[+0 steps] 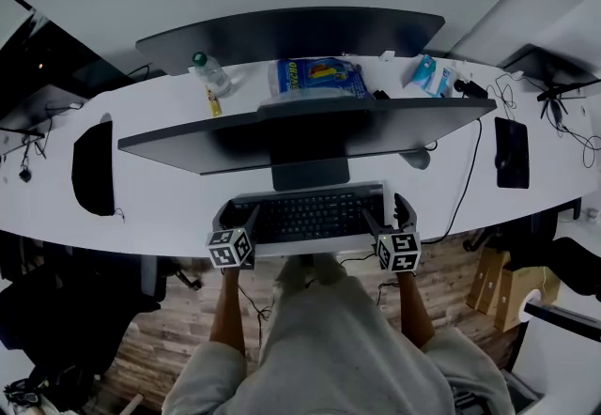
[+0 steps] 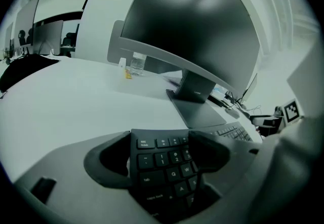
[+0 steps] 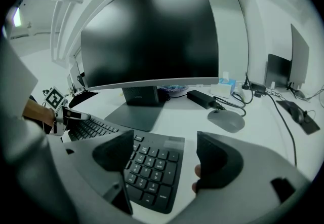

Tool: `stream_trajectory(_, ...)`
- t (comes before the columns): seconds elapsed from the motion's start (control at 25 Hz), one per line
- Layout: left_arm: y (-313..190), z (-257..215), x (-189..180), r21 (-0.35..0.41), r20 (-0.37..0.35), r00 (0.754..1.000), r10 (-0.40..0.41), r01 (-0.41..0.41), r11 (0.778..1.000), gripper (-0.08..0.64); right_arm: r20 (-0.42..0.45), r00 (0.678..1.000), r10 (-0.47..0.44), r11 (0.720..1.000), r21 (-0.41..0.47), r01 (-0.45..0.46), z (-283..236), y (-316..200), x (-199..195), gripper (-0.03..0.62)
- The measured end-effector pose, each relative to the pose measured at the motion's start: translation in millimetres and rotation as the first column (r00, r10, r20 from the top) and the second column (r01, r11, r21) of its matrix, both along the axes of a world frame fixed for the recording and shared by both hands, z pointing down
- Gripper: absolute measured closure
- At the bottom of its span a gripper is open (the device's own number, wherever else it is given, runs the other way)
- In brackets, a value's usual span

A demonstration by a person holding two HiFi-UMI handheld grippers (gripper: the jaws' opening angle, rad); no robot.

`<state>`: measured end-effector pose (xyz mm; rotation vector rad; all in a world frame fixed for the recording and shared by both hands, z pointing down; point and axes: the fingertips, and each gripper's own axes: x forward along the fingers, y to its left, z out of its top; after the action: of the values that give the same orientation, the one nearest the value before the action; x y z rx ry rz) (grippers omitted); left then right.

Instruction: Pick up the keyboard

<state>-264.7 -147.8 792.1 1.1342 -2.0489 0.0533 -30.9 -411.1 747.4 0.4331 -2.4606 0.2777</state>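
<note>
A dark keyboard (image 1: 310, 214) lies flat on the white desk (image 1: 169, 188), just in front of the monitor stand. My left gripper (image 1: 238, 214) is at its left end. In the left gripper view the escape and tab keys (image 2: 152, 159) lie between the wide jaws: the left pad (image 2: 109, 159) is off the keyboard's edge and the right pad (image 2: 207, 153) is over the keys. My right gripper (image 1: 388, 213) straddles the number pad (image 3: 152, 167). Bare desk shows between the keyboard's right edge and the right pad (image 3: 217, 159). Neither gripper (image 2: 159, 156) (image 3: 166, 157) presses on the keyboard.
A wide curved monitor (image 1: 300, 127) on a flat foot (image 3: 132, 115) stands right behind the keyboard. A grey mouse (image 3: 226, 120), a power brick (image 3: 201, 98) and cables lie to the right. A water bottle (image 1: 211, 73) and a blue packet (image 1: 319, 77) sit behind. The desk's front edge is at my legs.
</note>
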Motion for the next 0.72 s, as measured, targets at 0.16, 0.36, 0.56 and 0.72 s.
stream_trajectory(0.16,-1,1,0,-0.009,0.017,1.000,-0.006,0.006,1.000,0.222,0.007,1.000,0.003,0.999,-0.041,-0.003,8,-1,1,0.210)
stream_trajectory(0.36,-2,1,0,-0.008,0.023,1.000,-0.011,0.011,1.000,0.221,0.018,1.000,0.024,0.993,-0.113,-0.021,22,-4,-2,0.190)
stream_trajectory(0.56,-2,2,1,-0.009,0.026,1.000,-0.012,0.012,1.000,0.221,0.018,0.998,0.060,0.975,-0.214,-0.055,43,-5,-7,0.175)
stream_trajectory(0.72,-2,2,2,-0.008,0.032,0.999,-0.012,0.012,1.000,0.221,0.013,0.997,0.071,0.969,-0.239,-0.066,52,-6,-11,0.175)
